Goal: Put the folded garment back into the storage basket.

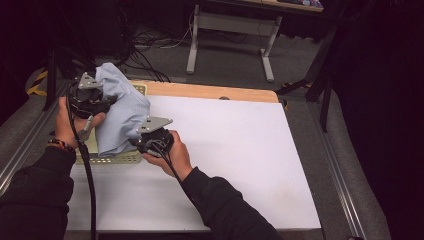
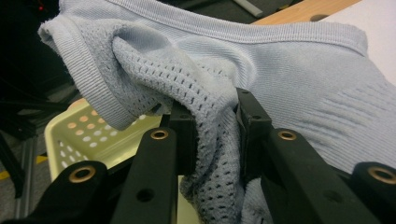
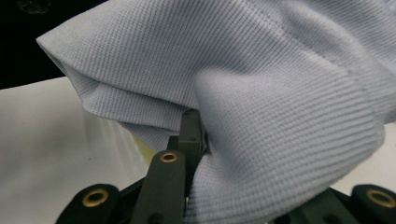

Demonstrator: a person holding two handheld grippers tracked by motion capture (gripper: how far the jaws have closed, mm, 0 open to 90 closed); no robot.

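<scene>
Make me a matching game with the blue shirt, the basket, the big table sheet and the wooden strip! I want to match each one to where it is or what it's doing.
Things:
1. light blue shirt
2. pale yellow basket
3. white sheet
4. wooden strip

Places or states:
A. covers most of the table
B. runs along the table's far edge
C. pinched by the left gripper and the right gripper
D. sits at the table's left side, under the shirt

Pairs: 1-C, 2-D, 3-A, 4-B

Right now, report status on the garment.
Left gripper and right gripper both shut on light blue garment. Garment lifted above yellow basket. Nothing in the way.
</scene>
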